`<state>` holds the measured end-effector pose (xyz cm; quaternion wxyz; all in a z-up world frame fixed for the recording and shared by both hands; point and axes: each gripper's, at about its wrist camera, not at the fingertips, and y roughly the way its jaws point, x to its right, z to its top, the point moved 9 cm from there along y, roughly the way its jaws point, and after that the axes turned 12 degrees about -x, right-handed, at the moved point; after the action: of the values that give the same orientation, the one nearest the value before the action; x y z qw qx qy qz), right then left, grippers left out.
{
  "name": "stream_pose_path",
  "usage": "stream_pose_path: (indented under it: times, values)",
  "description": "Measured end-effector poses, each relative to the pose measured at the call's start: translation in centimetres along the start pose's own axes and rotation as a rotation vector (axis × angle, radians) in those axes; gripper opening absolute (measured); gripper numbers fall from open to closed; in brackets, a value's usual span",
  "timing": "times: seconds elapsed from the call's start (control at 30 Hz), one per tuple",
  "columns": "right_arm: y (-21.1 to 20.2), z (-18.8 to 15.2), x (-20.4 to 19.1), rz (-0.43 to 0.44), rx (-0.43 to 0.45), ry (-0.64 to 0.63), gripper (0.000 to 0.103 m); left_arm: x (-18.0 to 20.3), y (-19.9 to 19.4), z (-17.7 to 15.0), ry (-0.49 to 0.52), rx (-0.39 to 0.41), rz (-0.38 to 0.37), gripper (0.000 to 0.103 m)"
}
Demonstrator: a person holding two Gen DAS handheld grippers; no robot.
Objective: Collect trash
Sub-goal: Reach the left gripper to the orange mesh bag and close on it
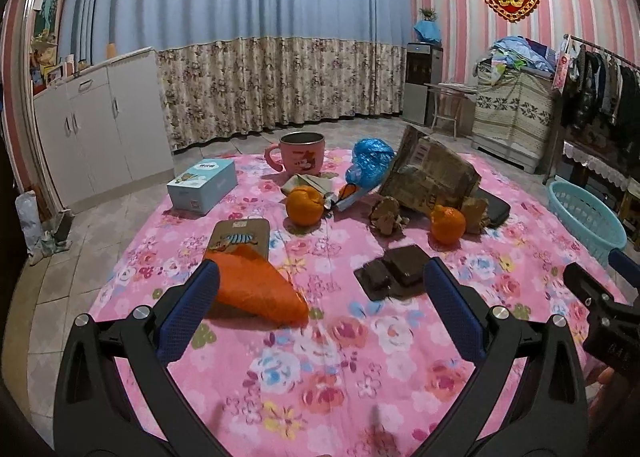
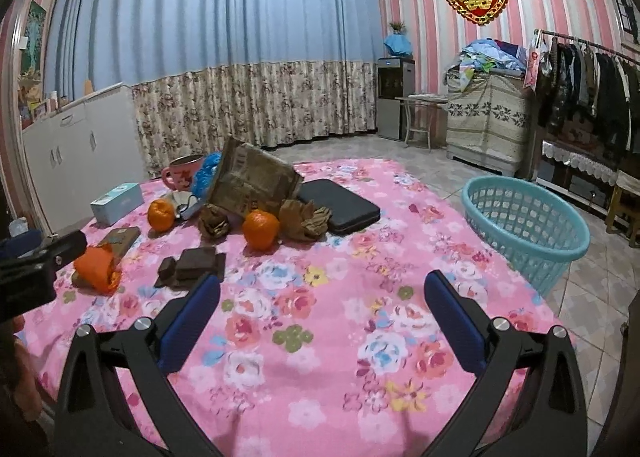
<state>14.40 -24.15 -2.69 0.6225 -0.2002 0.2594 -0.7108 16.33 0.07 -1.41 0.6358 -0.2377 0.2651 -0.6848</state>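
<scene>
My left gripper (image 1: 320, 277) is open and empty above the pink floral tablecloth (image 1: 304, 369). A crumpled orange wrapper (image 1: 260, 289) lies just by its left finger, and a dark brown plastic tray (image 1: 396, 271) by its right finger. Farther back lie a blue plastic bag (image 1: 370, 163), a torn cardboard box (image 1: 432, 173), and crumpled brown paper (image 1: 386, 215). My right gripper (image 2: 322, 289) is open and empty over bare cloth. In its view the brown tray (image 2: 192, 263) is at its left finger and the orange wrapper (image 2: 98, 267) farther left. A teal laundry basket (image 2: 524, 225) stands at the table's right edge.
Two oranges (image 1: 305, 206) (image 1: 448, 224), a pink mug (image 1: 300, 153), a light blue tissue box (image 1: 202, 185), a patterned phone-like card (image 1: 240, 235) and a black case (image 2: 340, 205) are on the table. White cabinets (image 1: 96, 137) stand left, a clothes rack (image 2: 592, 89) right.
</scene>
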Motion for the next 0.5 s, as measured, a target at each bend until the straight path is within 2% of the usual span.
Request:
stream_pose_path:
  times: [0.27, 0.43, 0.5]
  values:
    - [2.0, 3.8, -0.6, 0.038, -0.007, -0.010, 0.100, -1.6, 2.1, 2.1, -0.020, -0.023, -0.004, 0.098]
    - [3.8, 5.5, -0.7, -0.010, -0.015, -0.046, 0.100, -3.4, 4.2, 2.0, -0.021, -0.067, 0.015, 0.098]
    - [4.5, 5.5, -0.5, -0.021, -0.026, -0.038, 0.100, -4.3, 5.4, 1.6, -0.018, -0.101, 0.050, 0.098]
